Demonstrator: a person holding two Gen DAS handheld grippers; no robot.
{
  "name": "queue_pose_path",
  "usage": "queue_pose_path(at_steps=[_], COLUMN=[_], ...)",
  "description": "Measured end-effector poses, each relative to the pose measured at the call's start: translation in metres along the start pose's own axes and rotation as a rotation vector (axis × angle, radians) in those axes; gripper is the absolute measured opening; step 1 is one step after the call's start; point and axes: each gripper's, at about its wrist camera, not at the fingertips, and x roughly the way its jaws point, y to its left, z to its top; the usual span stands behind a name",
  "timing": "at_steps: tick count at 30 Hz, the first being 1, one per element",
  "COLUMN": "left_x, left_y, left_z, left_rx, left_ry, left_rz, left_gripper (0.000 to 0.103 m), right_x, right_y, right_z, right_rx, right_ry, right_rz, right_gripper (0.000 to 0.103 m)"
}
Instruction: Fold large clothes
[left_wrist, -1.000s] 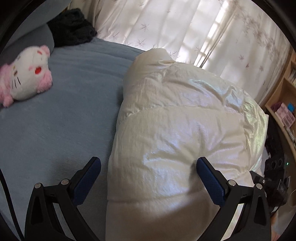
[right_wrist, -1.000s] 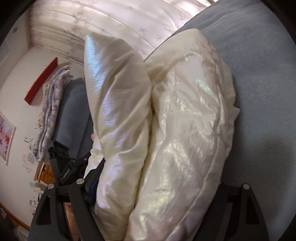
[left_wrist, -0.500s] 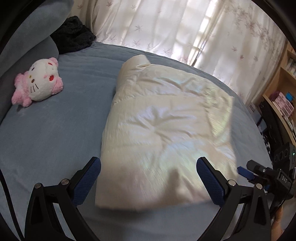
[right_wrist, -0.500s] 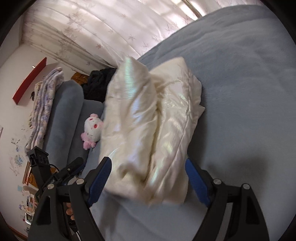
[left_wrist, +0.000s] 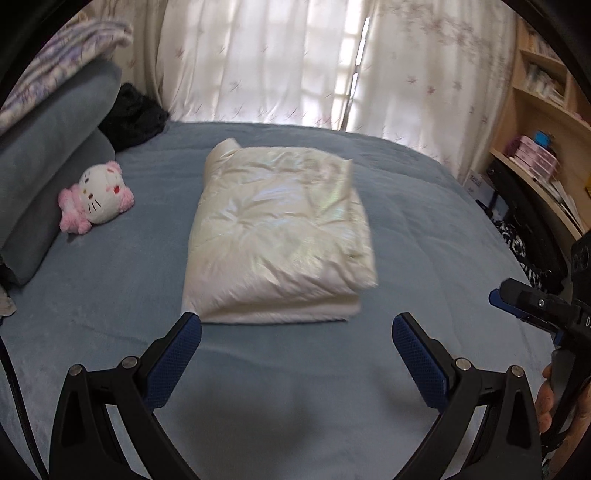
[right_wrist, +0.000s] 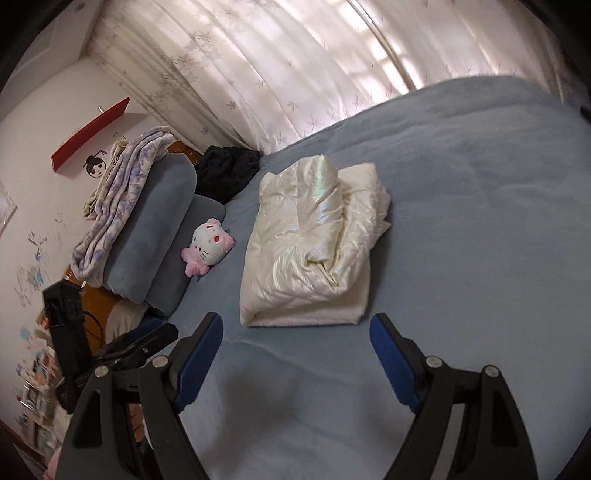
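Both tools pulled back off folded jacket, shelves left-view only

a bedroom: bed, curtains, plush toy

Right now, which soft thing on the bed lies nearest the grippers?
The folded cream jacket, mid-bed just beyond both open grippers. The pink-and-white plush cat and the black bundle sit farther back, by the grey cushions.
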Motion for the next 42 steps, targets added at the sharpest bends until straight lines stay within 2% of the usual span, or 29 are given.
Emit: queue_pose_path(at_steps=[10,16,20,26,32,42], left_x=[-0.073,-0.093,-0.106,-0.134,-0.152,-0.166], left_y=[-0.067,-0.087,-0.108,-0.136,-0.150,-0.162], left_z=[-0.064,-0.110,-0.145,-0.185,-0.202,-0.205], left_rx=[-0.007,-0.072,-0.064,-0.041,-0.028,0.010], left_ry=[-0.034,-0.022,-0.019,-0.057,-0.072,-0.081], left_rz=[0.005,0.034,0.088,0.115,0.145,0.152], left_gripper=[0.102,0.102,0.102,0.102,0.102,0.102], right_x=[-0.093,-0.124,-0.144,-0.171,-0.184,-0.201], right_y=[0.009,0.006,0.010,0.018,0.022,0.039], right_z=[-0.057,-0.103,-0.141,-0.182,-0.197,-0.200], right_rx=[-0.064,-0.075,-0.116,-0.148,-0.170,-0.238], right_ry=[-0.066,-0.060,-0.051,-0.068,-0.058,-0.131], right_rz=[-0.093,-0.180,-0.264,-0.356,-0.389,-0.444], right_gripper=[0.082,0.083,0.083,0.084,0.084,0.084])
